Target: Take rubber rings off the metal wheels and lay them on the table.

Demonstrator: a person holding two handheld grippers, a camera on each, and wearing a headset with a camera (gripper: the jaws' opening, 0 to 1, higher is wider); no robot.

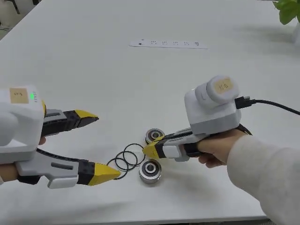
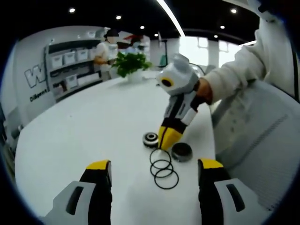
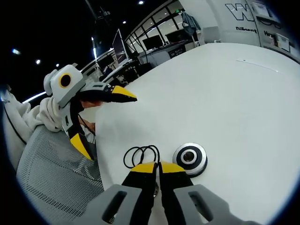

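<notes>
While the left gripper (image 1: pixel 108 145) hangs wide open and empty, three rubber rings (image 1: pixel 126 159) already lie loose and overlapping on the table (image 1: pixel 140 79), just beside the two metal wheels (image 1: pixel 150 171). The right gripper (image 1: pixel 151 150), jaws pressed together, tips between the wheels at the rings' edge; whether it pinches one I cannot tell. Any rings left on the wheels are too small to judge, but the job looks nearly done.

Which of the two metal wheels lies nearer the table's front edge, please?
The wheel nearest the left gripper; the other wheel sits farther back, beyond the shut right gripper.
</notes>
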